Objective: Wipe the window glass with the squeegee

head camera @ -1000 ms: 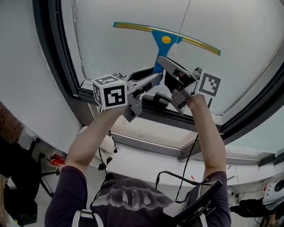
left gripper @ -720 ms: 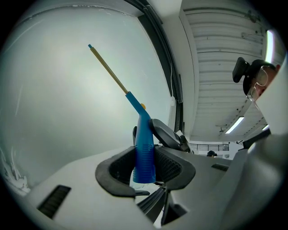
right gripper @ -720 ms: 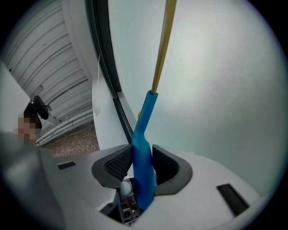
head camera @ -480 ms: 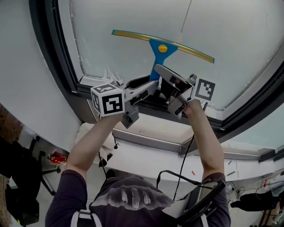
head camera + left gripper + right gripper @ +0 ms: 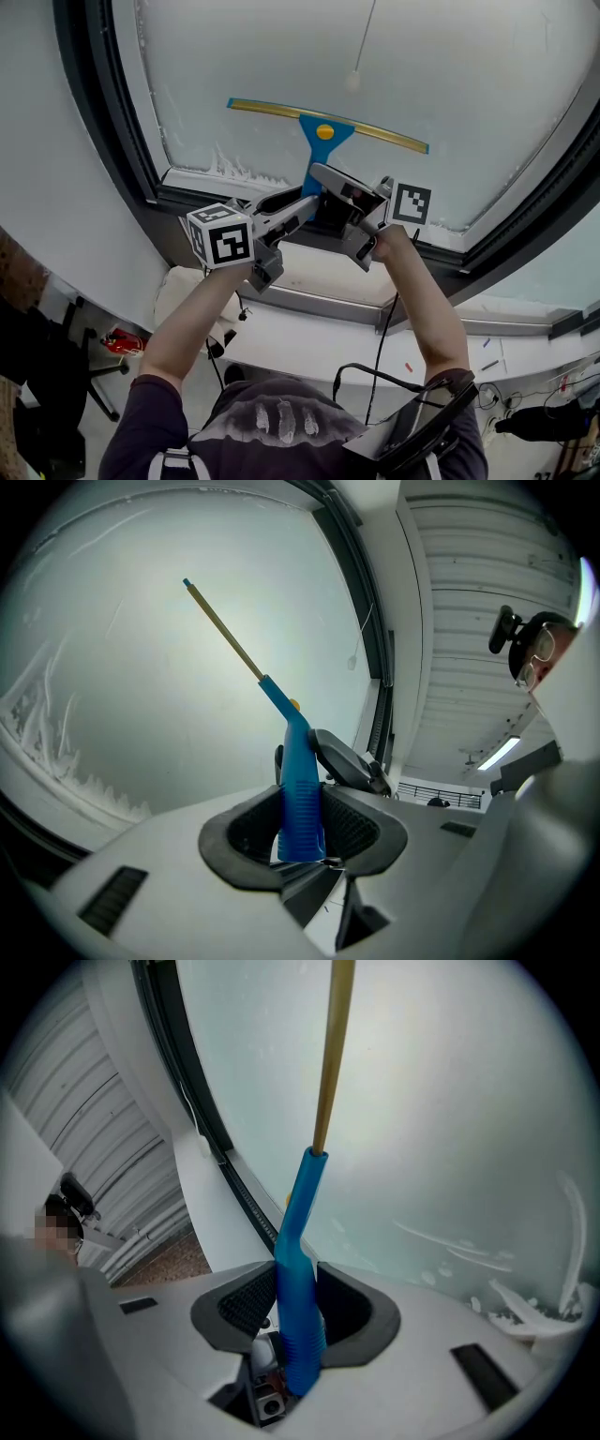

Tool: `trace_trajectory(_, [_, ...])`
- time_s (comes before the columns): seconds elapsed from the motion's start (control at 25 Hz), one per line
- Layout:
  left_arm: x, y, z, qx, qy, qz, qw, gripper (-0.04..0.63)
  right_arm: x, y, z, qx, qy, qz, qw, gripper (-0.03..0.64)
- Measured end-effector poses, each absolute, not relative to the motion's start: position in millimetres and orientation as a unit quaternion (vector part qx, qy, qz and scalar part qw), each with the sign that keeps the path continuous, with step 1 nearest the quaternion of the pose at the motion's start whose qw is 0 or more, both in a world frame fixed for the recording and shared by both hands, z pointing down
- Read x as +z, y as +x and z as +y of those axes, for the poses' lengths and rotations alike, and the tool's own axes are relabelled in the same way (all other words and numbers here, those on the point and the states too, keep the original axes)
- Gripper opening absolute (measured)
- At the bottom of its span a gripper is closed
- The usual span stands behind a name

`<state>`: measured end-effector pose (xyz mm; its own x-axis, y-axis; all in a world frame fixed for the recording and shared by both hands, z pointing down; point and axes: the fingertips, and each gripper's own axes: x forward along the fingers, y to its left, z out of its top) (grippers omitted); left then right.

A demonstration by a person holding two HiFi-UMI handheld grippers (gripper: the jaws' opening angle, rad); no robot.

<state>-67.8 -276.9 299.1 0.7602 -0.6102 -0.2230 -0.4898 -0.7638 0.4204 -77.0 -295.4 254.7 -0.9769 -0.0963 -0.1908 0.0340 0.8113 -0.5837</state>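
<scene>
Pinching the squeegee (image 5: 315,141) by its blue handle (image 5: 300,789), the left hand-held gripper (image 5: 302,819) has both pads pressed on the ribbed end. Right hand-held gripper (image 5: 298,1309) is clamped on the same handle, one pad on each side. Both sit just below the squeegee head, jaws side by side, marker cubes facing out. The yellow blade (image 5: 375,132) lies against the glass (image 5: 469,75), tilted, with its left end higher than its right in the head view. White foam streaks (image 5: 239,172) lie on the pane left of the squeegee and lower. The dark frame (image 5: 98,122) runs further left of it. A thin cord (image 5: 361,42) with a small knob hangs above the squeegee. The sill (image 5: 309,272) is below it, under both grippers.
</scene>
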Motion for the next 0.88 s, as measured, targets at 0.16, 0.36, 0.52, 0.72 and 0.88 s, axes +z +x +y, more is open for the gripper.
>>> trace_trajectory(0.16, [305, -68, -280, -0.182, 0.92, -0.296, 0.181, 0.14, 261, -79, -301, -0.323, -0.011, 0.942, 0.096, 0.129])
trace_trajectory(0.36, [296, -72, -269, -0.203, 0.924, -0.283, 0.156, 0.14, 253, -81, -288, -0.287, -0.026, 0.953, 0.09, 0.129])
trace_trajectory(0.52, [246, -29, -278, -0.213, 0.936, -0.253, 0.118, 0.14, 205, -32, -297, -0.237, -0.056, 0.962, 0.125, 0.129])
trace_trajectory(0.72, [170, 60, -305, -0.239, 0.943, -0.215, 0.092, 0.14, 126, 57, -321, -0.177, -0.077, 0.968, 0.163, 0.129])
trace_trajectory(0.88, [121, 115, -324, -0.265, 0.942, -0.195, 0.066, 0.14, 76, 116, -339, -0.143, -0.085, 0.969, 0.182, 0.129])
